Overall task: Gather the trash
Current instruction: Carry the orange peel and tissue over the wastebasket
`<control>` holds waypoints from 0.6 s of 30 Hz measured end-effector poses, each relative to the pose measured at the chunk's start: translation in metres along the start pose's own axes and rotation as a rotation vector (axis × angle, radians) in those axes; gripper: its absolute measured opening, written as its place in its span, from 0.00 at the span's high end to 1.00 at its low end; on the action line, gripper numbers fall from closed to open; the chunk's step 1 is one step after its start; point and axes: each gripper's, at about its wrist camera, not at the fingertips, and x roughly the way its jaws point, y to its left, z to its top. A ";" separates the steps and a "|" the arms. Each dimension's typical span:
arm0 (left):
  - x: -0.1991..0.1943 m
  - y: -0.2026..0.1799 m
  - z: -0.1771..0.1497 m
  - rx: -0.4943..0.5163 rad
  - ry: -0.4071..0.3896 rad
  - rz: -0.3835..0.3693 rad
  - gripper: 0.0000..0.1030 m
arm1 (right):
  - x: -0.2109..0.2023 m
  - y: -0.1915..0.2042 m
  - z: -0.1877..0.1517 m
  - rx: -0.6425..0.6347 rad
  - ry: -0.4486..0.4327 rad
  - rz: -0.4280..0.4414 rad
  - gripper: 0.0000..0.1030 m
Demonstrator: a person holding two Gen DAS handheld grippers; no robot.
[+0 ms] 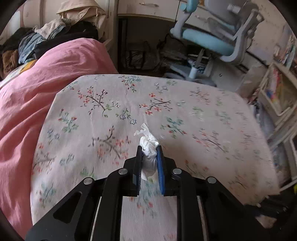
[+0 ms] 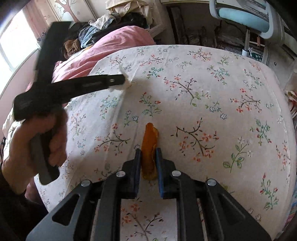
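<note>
The bed is seen from its foot end, with a bunched quilt lying on it toward nine o'clock and a heap of clothes piled behind the quilt at eleven o'clock. Beyond the bed's far edge a desk is found at twelve o'clock, a swivel chair at one o'clock, and shelving beside the bed at three o'clock. A crumpled tissue is held between the fingers of the left hand-held gripper just above the sheet, and a peel is held likewise in the right hand-held gripper, the left one lying at ten o'clock from the right.
</note>
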 end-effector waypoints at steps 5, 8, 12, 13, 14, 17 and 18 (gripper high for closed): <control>-0.053 0.007 -0.024 -0.024 -0.044 -0.055 0.86 | -0.022 0.009 -0.007 0.023 -0.069 0.013 0.84; -0.094 0.009 -0.043 -0.037 -0.099 -0.094 0.86 | -0.036 0.016 -0.013 0.032 -0.114 0.028 0.84; -0.139 0.014 -0.067 -0.052 -0.151 -0.118 0.86 | -0.058 0.030 -0.030 0.025 -0.189 0.035 0.84; -0.151 0.017 -0.075 -0.060 -0.165 -0.120 0.86 | -0.063 0.033 -0.034 0.021 -0.205 0.037 0.84; -0.163 0.020 -0.083 -0.070 -0.176 -0.122 0.86 | -0.068 0.036 -0.039 0.016 -0.222 0.034 0.84; -0.188 0.026 -0.105 -0.102 -0.194 -0.119 0.86 | -0.082 0.044 -0.057 0.019 -0.264 0.034 0.84; -0.195 0.026 -0.113 -0.110 -0.198 -0.113 0.86 | -0.084 0.044 -0.059 0.025 -0.270 0.036 0.84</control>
